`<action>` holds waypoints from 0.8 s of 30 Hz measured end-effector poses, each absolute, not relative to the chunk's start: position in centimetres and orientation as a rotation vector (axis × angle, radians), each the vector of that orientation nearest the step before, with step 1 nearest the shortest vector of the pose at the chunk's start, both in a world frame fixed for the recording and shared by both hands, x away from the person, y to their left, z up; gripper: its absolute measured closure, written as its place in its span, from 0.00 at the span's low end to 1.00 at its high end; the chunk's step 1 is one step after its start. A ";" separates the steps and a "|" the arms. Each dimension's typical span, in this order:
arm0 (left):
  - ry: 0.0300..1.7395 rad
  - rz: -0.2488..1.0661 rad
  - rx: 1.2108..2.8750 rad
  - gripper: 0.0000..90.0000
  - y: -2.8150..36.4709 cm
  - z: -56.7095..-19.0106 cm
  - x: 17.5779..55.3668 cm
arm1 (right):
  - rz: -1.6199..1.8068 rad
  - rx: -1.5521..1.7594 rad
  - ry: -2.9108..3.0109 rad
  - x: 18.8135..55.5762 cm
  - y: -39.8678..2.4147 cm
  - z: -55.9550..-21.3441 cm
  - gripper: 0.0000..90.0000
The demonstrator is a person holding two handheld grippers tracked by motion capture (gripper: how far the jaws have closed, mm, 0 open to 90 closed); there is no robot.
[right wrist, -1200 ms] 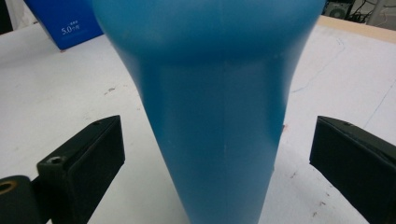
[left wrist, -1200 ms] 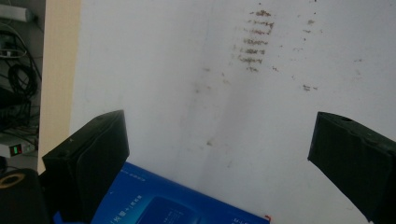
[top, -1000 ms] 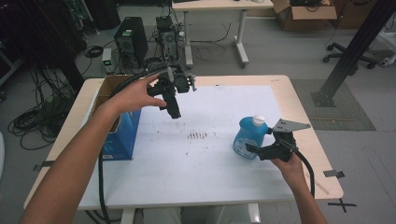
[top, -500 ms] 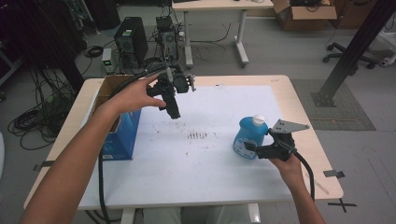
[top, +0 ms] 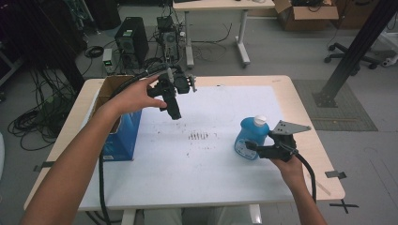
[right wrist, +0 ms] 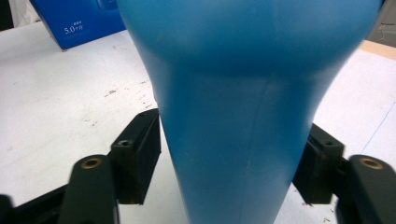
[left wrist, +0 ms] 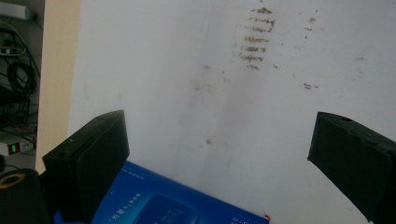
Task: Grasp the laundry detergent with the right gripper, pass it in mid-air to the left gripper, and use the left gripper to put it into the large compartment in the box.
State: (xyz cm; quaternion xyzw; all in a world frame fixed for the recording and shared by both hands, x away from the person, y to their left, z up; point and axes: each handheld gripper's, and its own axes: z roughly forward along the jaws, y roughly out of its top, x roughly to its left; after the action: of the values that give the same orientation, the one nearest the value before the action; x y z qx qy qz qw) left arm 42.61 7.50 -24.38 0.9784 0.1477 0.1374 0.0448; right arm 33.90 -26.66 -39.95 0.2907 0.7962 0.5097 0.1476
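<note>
Gripping the blue bottle [top: 251, 136] at the right side of the white table mat [top: 220, 164], right gripper [top: 253, 149] has just been closing its jaws, bottle between them. Right gripper view: both pads sit flush on the bottle's [right wrist: 243, 107] narrow waist, one each side, bottle upright with white cap. Left gripper [top: 174, 111] held in the air over the mat's far left, jaws spread wide, nothing between, blue box [top: 123, 136] just beside and below. Dirty smudges [top: 199, 137] mid-mat, between the two grippers.
</note>
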 end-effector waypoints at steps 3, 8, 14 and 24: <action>0.449 0.421 2.988 0.06 7.5 -24.4 42.6 | 1.478 0.838 2.279 33.9 -26.7 -39.9 0.42; 0.451 0.423 2.989 0.06 7.5 -24.3 42.5 | 1.477 0.839 2.269 33.9 -26.7 -39.9 0.46; 0.451 0.421 2.990 0.06 7.5 -24.3 42.4 | 1.473 0.832 2.268 33.9 -26.7 -39.9 0.47; 0.448 0.414 2.994 0.06 7.5 -24.2 42.0 | 1.434 0.808 2.259 33.6 -26.5 -39.6 0.49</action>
State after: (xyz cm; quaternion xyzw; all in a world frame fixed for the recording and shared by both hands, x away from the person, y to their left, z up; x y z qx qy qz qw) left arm 41.99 7.46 -24.22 0.9790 0.1464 0.1353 0.0432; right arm 33.65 -26.55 -39.56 0.2846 0.7962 0.5054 0.1722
